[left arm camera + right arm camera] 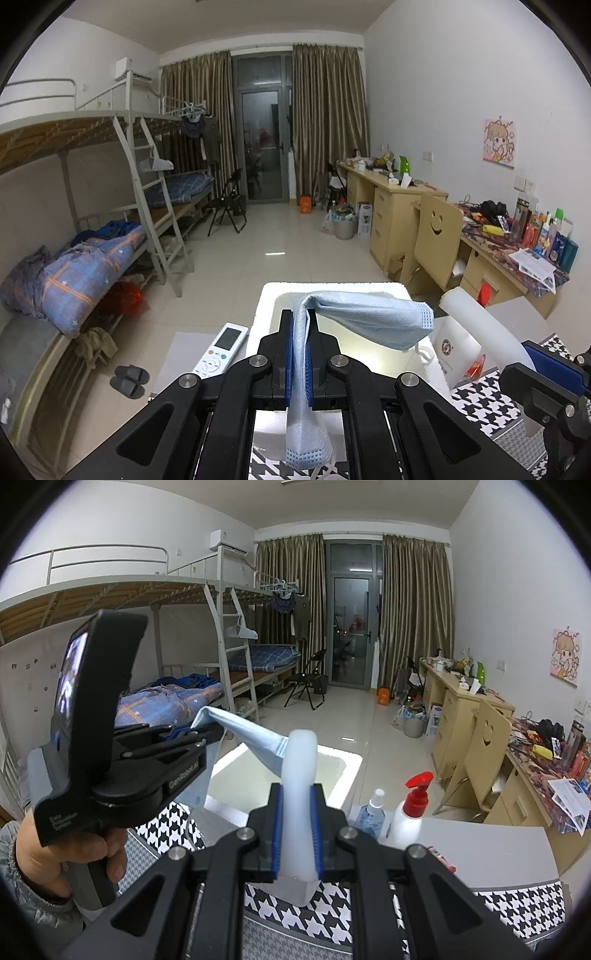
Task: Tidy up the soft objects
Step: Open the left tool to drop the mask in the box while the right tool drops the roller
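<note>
My left gripper (pixel 299 321) is shut on a light blue face mask (pixel 373 317). The mask drapes over the fingertips to the right and hangs down behind them. It hovers over an open white foam box (pixel 332 287). My right gripper (pixel 298 794) is shut on a pale, translucent white soft strip (pixel 301 753) that curves up and forward. In the right wrist view the left gripper (pixel 192 735), held by a hand (pixel 55 849), carries the mask (pixel 258 738) above the box (pixel 345 775). The white strip (pixel 476 317) also shows in the left wrist view.
A black-and-white houndstooth cloth (pixel 517 904) covers the table under both grippers. A clear spray bottle (pixel 373 812) and a red-pump bottle (pixel 412 812) stand right of the box. A white remote (pixel 221 350) lies left of it. Bunk beds line the left wall, desks and a chair the right.
</note>
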`<action>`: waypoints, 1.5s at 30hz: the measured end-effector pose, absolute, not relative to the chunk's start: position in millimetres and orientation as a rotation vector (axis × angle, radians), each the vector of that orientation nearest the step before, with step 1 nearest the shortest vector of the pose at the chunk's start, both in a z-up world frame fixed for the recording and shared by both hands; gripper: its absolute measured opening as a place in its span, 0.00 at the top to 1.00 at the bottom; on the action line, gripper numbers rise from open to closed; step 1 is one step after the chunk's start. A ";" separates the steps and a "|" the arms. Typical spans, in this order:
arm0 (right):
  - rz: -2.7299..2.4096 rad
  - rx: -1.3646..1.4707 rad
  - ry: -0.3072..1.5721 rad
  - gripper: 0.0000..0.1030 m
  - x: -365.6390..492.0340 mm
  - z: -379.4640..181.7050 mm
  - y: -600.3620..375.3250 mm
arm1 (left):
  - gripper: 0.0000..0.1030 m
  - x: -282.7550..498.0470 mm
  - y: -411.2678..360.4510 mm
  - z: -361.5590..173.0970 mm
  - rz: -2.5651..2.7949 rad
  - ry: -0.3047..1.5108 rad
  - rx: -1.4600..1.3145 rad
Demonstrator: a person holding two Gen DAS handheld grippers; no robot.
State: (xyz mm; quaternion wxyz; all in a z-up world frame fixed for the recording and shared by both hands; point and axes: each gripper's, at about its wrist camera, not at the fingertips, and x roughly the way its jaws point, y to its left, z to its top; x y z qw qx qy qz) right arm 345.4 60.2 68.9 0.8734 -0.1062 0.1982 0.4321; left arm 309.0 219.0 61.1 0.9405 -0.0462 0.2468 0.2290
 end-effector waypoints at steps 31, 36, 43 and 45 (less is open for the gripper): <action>0.895 -0.244 0.484 0.83 373.8 50.7 88.7 | 0.10 329.8 246.1 35.6 0.477 0.559 -0.114; 0.898 -0.248 0.495 0.83 377.5 48.2 93.7 | 0.08 326.8 251.6 35.1 0.495 0.555 -0.115; 0.908 -0.258 0.511 0.83 381.3 44.9 105.2 | 0.05 319.1 259.2 33.6 0.515 0.550 -0.124; 0.908 -0.260 0.514 0.83 381.9 43.9 108.0 | 0.05 316.5 261.5 34.0 0.523 0.544 -0.126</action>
